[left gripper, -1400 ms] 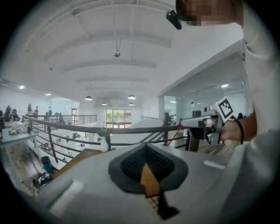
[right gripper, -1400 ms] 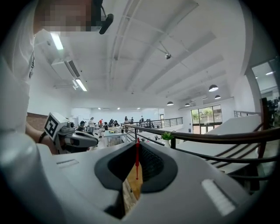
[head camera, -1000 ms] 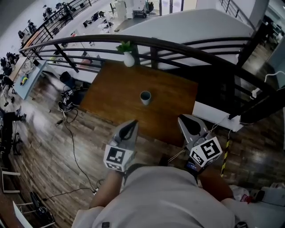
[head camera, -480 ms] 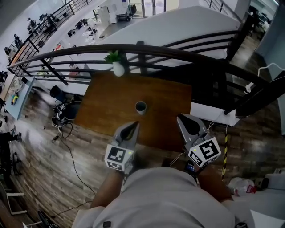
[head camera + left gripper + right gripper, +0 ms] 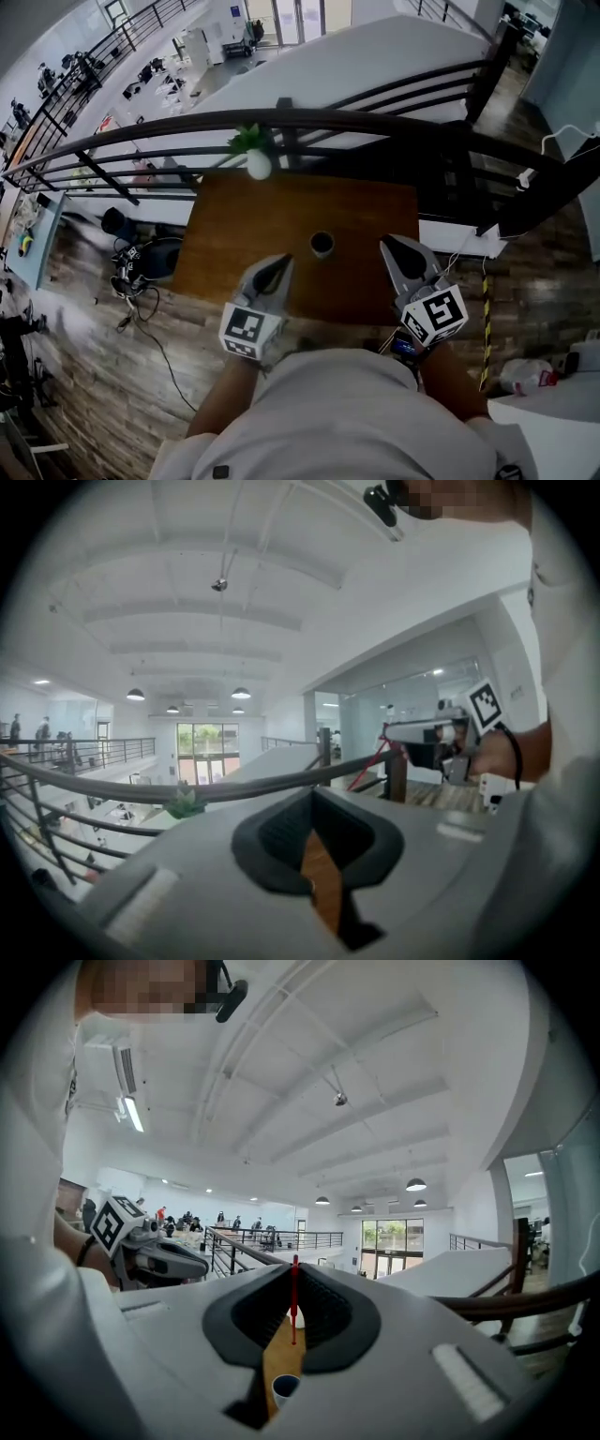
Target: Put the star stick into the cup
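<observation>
1. Red star stick (image 5: 293,1305) stands upright as a thin rod between the black pads of the right gripper (image 5: 293,1279), whose jaws are pinched on it. Its star end cannot be made out.
2. Seen through the gap under the stick, the cup (image 5: 285,1388) stands open-mouthed on the wooden table (image 5: 234,225), apart from the stick.
3. From the head view, the cup (image 5: 322,245) sits mid-table, between and slightly ahead of the two gripper tips.
4. Right gripper (image 5: 392,249) is held out over the table's near edge and points forward, just right of the cup, with the forearm bent close to the torso.
5. Left gripper (image 5: 277,265) is level with it on the cup's other side. Its jaws are pressed nearly together with nothing between them, and only table wood shows through the slit (image 5: 315,810).
</observation>
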A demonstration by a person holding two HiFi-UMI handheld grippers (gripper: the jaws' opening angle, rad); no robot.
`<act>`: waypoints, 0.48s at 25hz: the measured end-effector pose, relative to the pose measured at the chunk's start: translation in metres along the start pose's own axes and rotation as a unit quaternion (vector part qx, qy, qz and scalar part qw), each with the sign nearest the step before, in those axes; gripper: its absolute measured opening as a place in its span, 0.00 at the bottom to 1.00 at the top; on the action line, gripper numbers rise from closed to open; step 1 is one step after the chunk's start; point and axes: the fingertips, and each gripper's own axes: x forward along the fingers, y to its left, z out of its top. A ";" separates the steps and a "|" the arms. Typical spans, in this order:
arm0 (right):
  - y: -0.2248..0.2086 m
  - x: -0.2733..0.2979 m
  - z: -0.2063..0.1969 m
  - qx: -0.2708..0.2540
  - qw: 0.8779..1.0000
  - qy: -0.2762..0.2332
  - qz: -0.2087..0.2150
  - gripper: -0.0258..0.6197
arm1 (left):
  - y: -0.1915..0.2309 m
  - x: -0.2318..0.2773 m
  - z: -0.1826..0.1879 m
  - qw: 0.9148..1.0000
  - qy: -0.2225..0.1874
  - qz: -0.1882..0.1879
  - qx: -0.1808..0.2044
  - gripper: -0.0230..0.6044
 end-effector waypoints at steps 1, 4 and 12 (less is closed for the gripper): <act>0.006 0.009 0.000 0.000 1.000 0.000 -0.005 0.08 | 0.010 -0.006 0.000 1.000 -0.001 -0.005 0.003 0.04; 0.022 0.032 -0.002 -0.004 1.000 0.003 -0.020 0.08 | 0.040 -0.020 -0.006 1.000 -0.003 -0.015 0.005 0.04; 0.023 0.068 -0.022 0.011 0.998 0.030 -0.046 0.08 | 0.088 -0.022 -0.021 1.000 -0.009 -0.020 -0.016 0.04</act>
